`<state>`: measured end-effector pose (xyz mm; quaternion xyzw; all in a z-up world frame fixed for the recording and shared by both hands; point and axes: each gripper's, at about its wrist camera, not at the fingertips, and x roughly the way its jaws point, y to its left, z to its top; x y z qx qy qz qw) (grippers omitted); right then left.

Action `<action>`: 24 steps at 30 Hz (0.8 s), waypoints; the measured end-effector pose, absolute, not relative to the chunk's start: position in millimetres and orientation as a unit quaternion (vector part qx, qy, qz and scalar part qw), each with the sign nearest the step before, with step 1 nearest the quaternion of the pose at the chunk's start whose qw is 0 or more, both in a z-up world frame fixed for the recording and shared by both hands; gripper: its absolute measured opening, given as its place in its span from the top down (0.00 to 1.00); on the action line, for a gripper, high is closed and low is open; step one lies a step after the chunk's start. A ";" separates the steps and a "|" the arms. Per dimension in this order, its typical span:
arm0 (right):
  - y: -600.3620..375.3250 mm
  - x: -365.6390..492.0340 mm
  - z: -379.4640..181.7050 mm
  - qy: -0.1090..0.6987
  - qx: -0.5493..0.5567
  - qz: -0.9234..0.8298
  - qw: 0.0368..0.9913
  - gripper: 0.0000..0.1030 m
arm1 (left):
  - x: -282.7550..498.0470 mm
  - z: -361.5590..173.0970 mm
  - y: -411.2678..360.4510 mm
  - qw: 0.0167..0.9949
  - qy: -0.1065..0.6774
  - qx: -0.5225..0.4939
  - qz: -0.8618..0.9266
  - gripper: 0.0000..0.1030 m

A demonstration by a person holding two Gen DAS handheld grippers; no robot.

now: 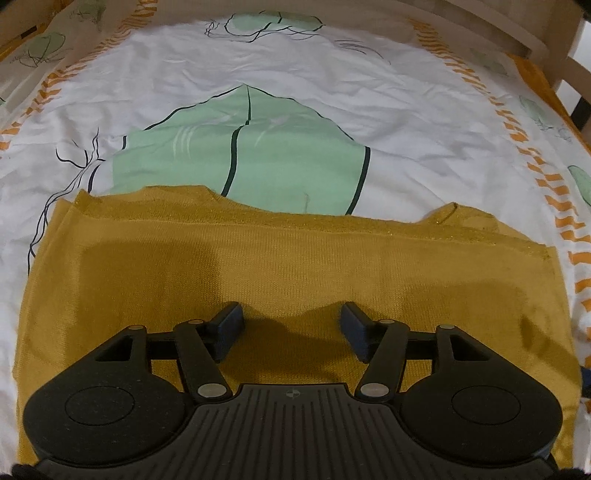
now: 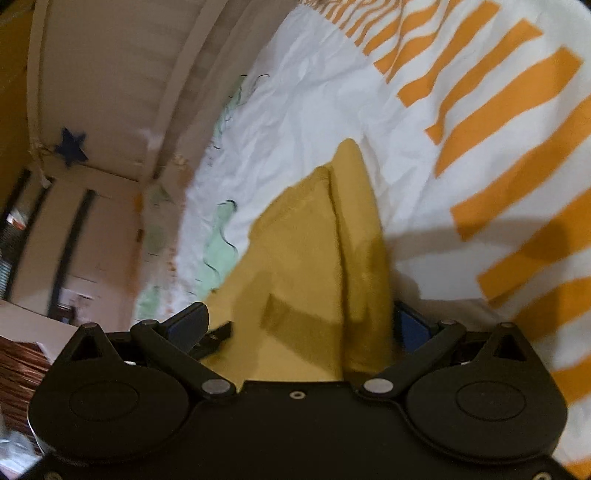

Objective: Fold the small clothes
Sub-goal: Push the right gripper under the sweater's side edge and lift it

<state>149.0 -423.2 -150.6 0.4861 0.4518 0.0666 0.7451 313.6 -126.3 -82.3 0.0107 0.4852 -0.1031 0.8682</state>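
Note:
A mustard-yellow knitted garment (image 1: pixel 295 258) lies flat on a white bed sheet (image 1: pixel 332 92), folded so a doubled edge runs across its far side. My left gripper (image 1: pixel 291 314) hovers just above the garment's middle, jaws open and empty. In the right wrist view the same garment (image 2: pixel 314 240) fills the space between the wide-open jaws of my right gripper (image 2: pixel 299 321); a raised fold of it stands up between the fingers. The right finger (image 2: pixel 410 325) is partly hidden behind the cloth.
The sheet has a green leaf print (image 1: pixel 240 147) and an orange striped border (image 2: pixel 498 129). A wooden bed frame (image 1: pixel 535 33) stands at the far right. A padded headboard with a dark blue star (image 2: pixel 72 147) and a stack of items (image 2: pixel 22 369) lie to the left.

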 end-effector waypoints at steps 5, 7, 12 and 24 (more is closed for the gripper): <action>-409.1 166.2 -154.7 0.453 0.467 0.088 0.754 0.00 | 314.6 -83.1 -127.3 0.869 0.484 0.011 -0.100 0.42; -404.1 169.4 -154.3 0.455 0.456 0.090 0.759 0.00 | 314.7 -82.3 -129.0 0.870 0.483 0.013 -0.097 0.42; -407.4 168.3 -153.7 0.459 0.456 0.096 0.757 0.00 | 310.1 -74.2 -125.4 0.869 0.485 0.007 -0.094 0.43; -413.5 165.6 -151.8 0.475 0.450 0.115 0.747 0.00 | 232.4 -77.6 -102.0 0.860 0.494 0.023 -0.127 0.43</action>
